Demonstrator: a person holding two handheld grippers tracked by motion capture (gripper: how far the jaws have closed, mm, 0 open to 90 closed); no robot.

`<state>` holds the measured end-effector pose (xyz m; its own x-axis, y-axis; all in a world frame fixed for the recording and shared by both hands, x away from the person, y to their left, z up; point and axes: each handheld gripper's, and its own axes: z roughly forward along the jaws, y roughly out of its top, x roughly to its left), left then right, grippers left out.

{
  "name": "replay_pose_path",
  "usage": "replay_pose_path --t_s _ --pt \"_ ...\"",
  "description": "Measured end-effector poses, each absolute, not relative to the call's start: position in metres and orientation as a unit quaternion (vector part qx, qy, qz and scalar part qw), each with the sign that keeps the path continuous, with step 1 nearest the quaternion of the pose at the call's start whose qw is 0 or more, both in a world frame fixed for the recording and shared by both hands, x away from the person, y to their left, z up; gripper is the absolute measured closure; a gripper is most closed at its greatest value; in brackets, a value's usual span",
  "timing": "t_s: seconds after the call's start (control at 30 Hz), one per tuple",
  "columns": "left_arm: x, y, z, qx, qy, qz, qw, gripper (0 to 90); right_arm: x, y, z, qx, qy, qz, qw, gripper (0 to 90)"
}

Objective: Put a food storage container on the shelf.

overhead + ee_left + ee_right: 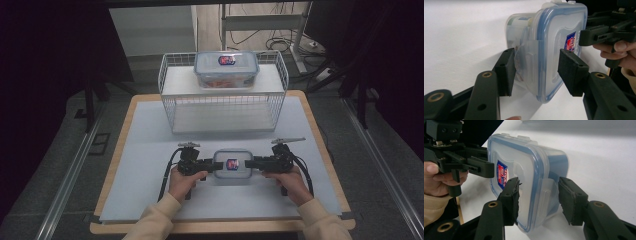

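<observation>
the small lidded container (232, 166) sits on the desk (150, 165) near the middle of its near edge, long axis running left to right, directly between the left gripper (209, 166) and right gripper (253, 163). each gripper's jaws straddle one end's lid latch, parted, not yet clamped. a larger container (226, 69) rests on the wire rack (172, 107) at the far edge.

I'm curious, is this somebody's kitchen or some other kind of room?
Probably a lab or test room, not a kitchen: a work table on bare floor, loose cables behind it, and dark curtains at the sides.
</observation>
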<state>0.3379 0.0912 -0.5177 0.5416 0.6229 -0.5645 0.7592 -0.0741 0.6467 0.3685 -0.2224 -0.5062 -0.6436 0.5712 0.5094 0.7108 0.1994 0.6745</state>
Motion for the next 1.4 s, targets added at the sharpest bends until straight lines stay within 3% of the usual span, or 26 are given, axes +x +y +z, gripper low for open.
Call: replay_pose_path --t_s 1.4 --pt "0.335 0.098 -0.454 0.724 0.438 -0.012 0.533 50.9 0.365 -0.220 -0.450 -0.373 -0.765 -0.525 0.024 51.8"
